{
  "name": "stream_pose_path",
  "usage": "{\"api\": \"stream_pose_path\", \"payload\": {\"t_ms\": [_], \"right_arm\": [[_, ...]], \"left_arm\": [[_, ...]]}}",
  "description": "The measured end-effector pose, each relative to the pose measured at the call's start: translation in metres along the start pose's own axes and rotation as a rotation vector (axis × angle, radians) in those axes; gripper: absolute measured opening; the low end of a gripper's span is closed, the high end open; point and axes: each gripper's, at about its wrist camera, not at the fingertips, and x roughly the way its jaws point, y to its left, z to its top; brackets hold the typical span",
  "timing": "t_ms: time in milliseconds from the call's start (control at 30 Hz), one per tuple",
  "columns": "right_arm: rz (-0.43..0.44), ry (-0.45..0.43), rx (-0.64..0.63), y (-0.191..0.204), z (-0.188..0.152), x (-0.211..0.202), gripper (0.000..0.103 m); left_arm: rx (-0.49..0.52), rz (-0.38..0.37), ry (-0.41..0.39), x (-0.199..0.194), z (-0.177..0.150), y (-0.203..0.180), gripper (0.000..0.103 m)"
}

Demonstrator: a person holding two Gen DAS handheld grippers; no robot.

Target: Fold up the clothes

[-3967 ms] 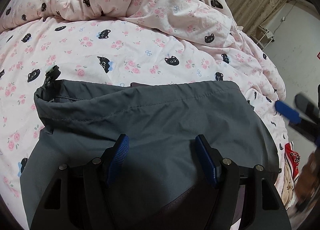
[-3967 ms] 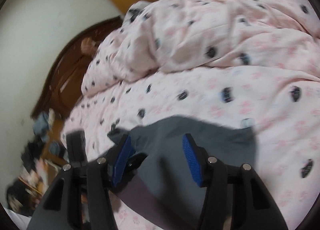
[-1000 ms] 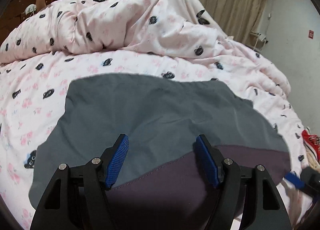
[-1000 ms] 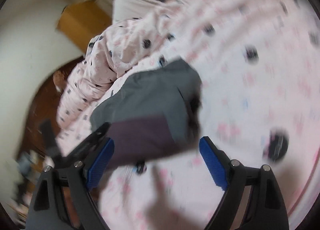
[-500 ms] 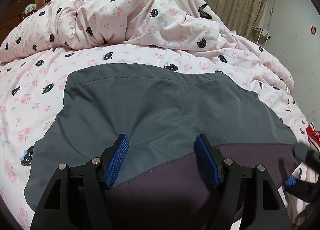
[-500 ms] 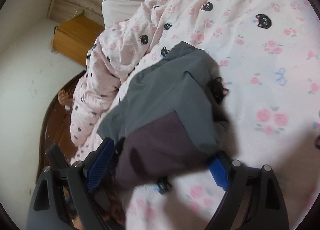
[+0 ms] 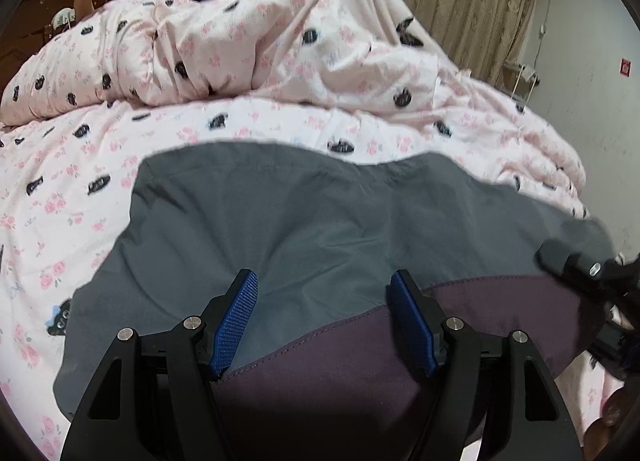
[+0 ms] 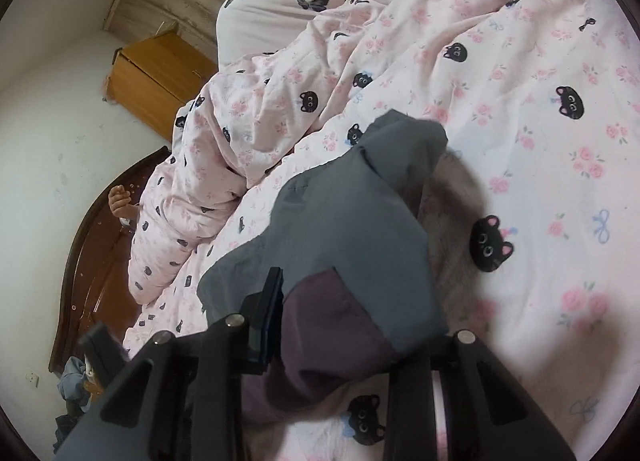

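While the grey garment (image 7: 320, 229) fills the lower middle of the left wrist view, spread over a pink bedspread (image 7: 80, 189) printed with roses and black cat faces, a purple panel of it (image 7: 340, 361) runs across the bottom of the frame. In the right wrist view the same garment (image 8: 352, 221) hangs in a bunched fold from the centre down to the lower middle, its purple part lowest.

At the bottom of the left view, the left gripper (image 7: 324, 321) stands about half open, its blue pads (image 7: 236, 321) over the cloth at either side of the seam between grey and purple; whether they press on it cannot be told.

At the bottom of the right view, the right gripper (image 8: 344, 345) is closing, with the purple edge of the garment between its jaws; one finger is hidden behind the cloth.

Behind the garment a heaped quilt (image 7: 240, 41) in the same print fills the upper middle of the left view. A wooden cabinet (image 8: 156, 77) stands at the upper left of the right view, and a dark headboard (image 8: 84, 261) curves down the left side.
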Motion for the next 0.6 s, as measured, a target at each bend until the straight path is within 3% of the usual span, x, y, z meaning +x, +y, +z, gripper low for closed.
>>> {"api": "stream_pose_path", "payload": {"t_ms": [100,167,267,367,600], "right_arm": [[0.0,0.006,0.013,-0.007,0.0,-0.001,0.03],[-0.001,0.006,0.003,-0.007,0.0,-0.001,0.03],[-0.01,0.01,-0.029,-0.002,0.0,0.0,0.029],[-0.026,0.012,-0.071,0.006,0.0,0.001,0.028],[-0.081,-0.019,-0.172,0.026,0.002,-0.002,0.027]], "left_arm": [[-0.005,-0.039,-0.047,-0.008,0.004,-0.004,0.064],[0.02,-0.023,-0.029,-0.002,0.005,-0.009,0.064],[0.055,0.03,0.059,0.018,0.0,-0.016,0.065],[0.092,0.071,0.074,0.023,-0.003,-0.024,0.065],[0.022,0.046,0.018,-0.01,0.003,-0.013,0.065]]}}
